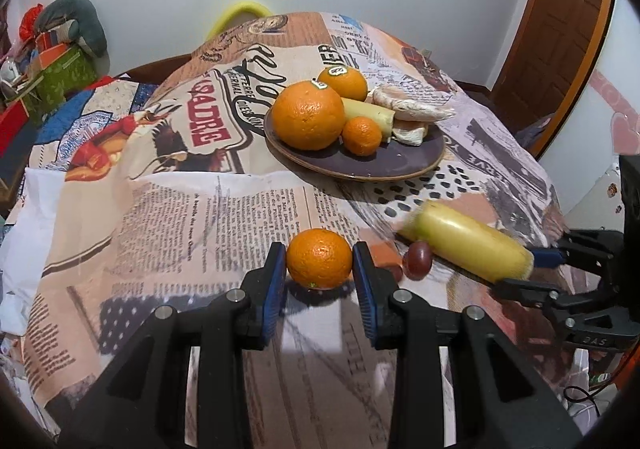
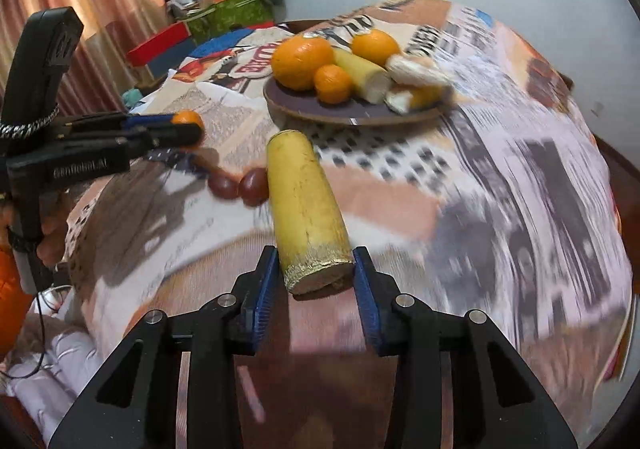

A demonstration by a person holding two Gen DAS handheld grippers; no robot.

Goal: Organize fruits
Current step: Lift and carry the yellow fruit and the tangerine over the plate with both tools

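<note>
Left gripper point(image 1: 319, 269): clamped on a small orange point(image 1: 319, 258), near the bench's front edge.
Right gripper point(image 2: 316, 273): gripping a yellow banana piece point(image 2: 306, 205) by its cut end.
Plate point(image 1: 384, 163): mid-bench, holding more fruit.
Two red fruits point(image 2: 240, 185): between the grippers.

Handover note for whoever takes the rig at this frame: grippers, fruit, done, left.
Left gripper: shut on a small orange.
Right gripper: shut on the cut end of a yellow banana piece.
Plate: already holds three oranges, a banana piece and peeled bits.
Cloth: two dark red fruits loose beside the banana piece.
Left: likely bring both held fruits to the plate, then the red ones.
</note>
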